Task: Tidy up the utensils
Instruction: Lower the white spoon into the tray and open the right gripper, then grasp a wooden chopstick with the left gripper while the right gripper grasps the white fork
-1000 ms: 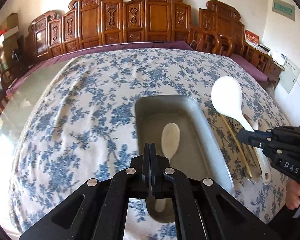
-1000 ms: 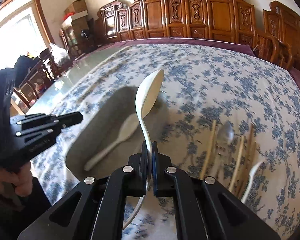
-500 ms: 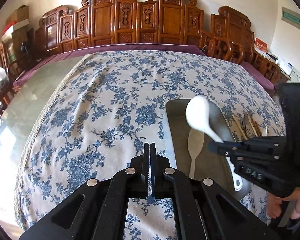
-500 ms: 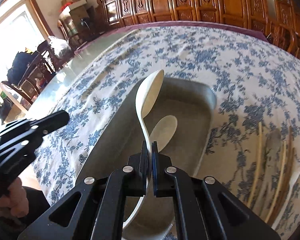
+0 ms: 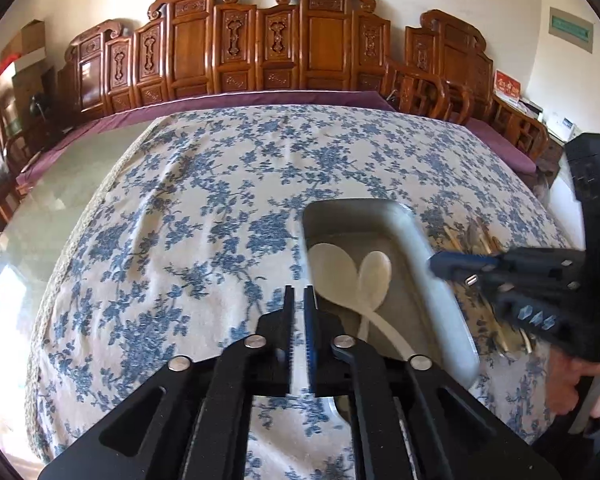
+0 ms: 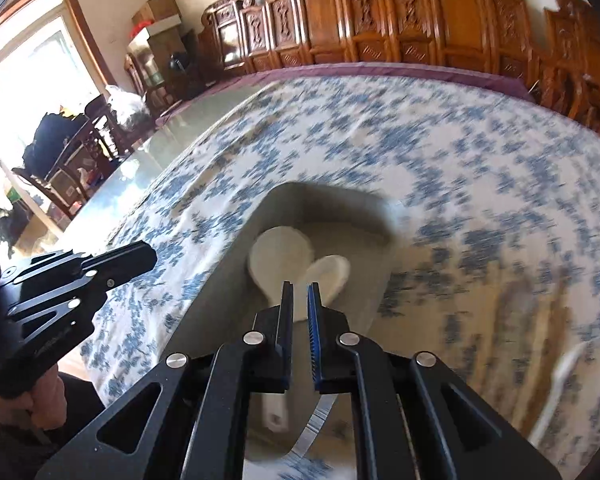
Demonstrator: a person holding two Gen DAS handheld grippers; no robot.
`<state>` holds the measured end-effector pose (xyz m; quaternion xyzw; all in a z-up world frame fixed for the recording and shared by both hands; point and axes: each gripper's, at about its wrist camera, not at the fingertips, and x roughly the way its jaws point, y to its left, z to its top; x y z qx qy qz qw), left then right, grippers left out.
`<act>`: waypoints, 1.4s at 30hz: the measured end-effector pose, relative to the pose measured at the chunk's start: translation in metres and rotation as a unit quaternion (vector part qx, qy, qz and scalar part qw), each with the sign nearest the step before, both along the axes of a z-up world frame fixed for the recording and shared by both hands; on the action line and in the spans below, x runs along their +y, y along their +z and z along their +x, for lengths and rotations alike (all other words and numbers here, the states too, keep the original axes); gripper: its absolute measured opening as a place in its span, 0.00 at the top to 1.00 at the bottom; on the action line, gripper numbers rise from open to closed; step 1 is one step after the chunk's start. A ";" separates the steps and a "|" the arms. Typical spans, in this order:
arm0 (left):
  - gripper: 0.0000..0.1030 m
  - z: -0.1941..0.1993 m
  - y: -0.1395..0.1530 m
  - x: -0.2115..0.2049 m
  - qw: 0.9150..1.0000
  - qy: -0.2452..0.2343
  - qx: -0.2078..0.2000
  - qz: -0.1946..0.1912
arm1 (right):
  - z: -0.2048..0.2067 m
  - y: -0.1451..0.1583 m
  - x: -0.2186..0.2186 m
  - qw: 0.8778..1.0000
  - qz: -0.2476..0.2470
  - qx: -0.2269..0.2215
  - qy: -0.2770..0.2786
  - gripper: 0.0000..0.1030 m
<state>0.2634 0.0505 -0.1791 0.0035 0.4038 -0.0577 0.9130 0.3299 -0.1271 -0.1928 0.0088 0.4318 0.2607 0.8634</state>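
Released from the right gripper (image 6: 299, 300), whose fingers have just been opening and stand slightly parted and empty, the white ladle (image 6: 278, 256) now lies in the tray (image 6: 236, 264) beside the smaller spoon (image 6: 332, 274), probably touching it.

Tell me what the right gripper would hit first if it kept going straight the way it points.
Probably the large white plastic spoon lying in the grey metal tray; the right gripper, jaws slightly apart and empty, points at it. Depth is uncertain.
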 end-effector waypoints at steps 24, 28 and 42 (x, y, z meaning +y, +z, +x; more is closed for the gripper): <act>0.38 -0.012 -0.005 -0.105 0.996 -0.087 0.000 -0.015 | -0.024 -0.062 -0.158 0.983 -0.110 0.026 -0.143 0.80; 0.38 -0.015 -0.008 -0.114 0.996 -0.093 0.000 -0.012 | -0.023 -0.067 -0.162 0.983 -0.101 0.035 -0.147 0.80; 0.38 -0.024 -0.017 -0.139 0.995 -0.097 0.001 -0.005 | -0.024 -0.064 -0.177 0.985 -0.055 0.044 -0.157 0.80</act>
